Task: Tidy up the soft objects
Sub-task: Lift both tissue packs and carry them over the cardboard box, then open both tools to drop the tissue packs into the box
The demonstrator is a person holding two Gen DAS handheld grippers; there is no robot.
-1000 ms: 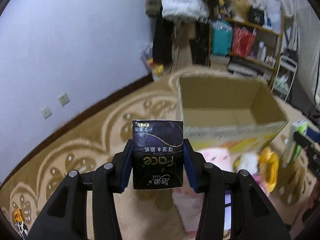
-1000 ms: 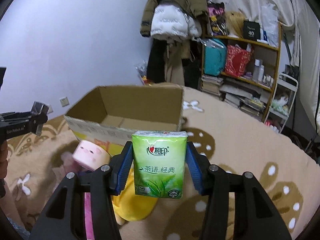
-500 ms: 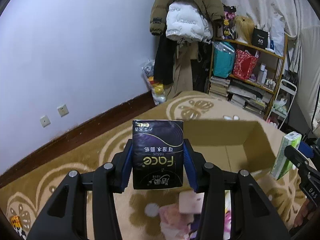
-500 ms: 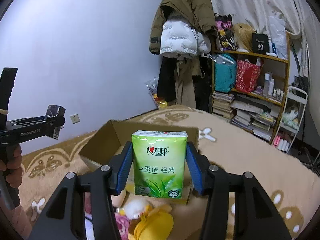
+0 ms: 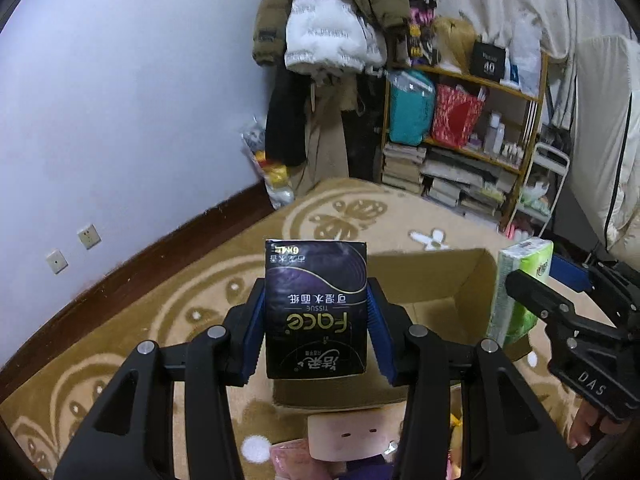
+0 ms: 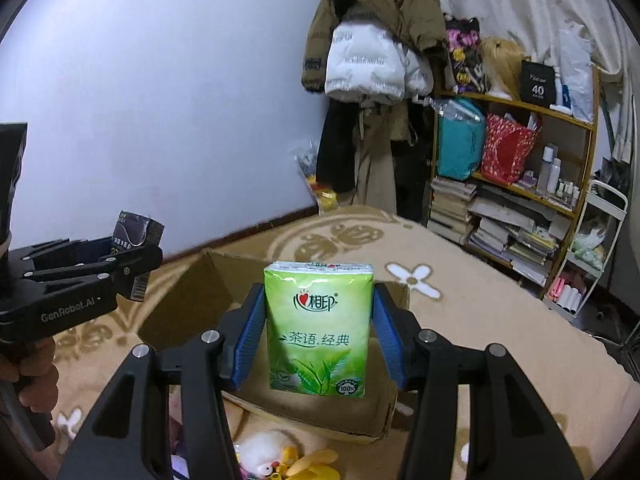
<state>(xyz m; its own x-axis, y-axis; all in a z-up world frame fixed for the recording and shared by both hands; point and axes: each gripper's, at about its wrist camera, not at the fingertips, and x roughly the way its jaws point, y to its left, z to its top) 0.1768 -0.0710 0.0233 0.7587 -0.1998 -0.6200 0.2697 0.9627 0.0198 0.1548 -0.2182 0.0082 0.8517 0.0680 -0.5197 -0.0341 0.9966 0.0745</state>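
Observation:
My left gripper (image 5: 316,316) is shut on a dark purple tissue pack (image 5: 316,304), held upside down above the near side of an open cardboard box (image 5: 452,280). My right gripper (image 6: 319,332) is shut on a green tissue pack (image 6: 319,328), held upright over the same box (image 6: 192,304). Each gripper shows in the other view: the right one with the green pack (image 5: 520,284), the left one with the dark pack (image 6: 136,232).
Soft toys lie on the patterned carpet in front of the box: a pink pig-faced cushion (image 5: 352,432), a white plush (image 6: 264,448) and a yellow plush (image 6: 316,464). A coat rack (image 6: 372,52) and a cluttered shelf (image 6: 520,168) stand at the back wall.
Both grippers have risen with their packs and moved over the box. The box now sits lower in both views and the room behind shows more.

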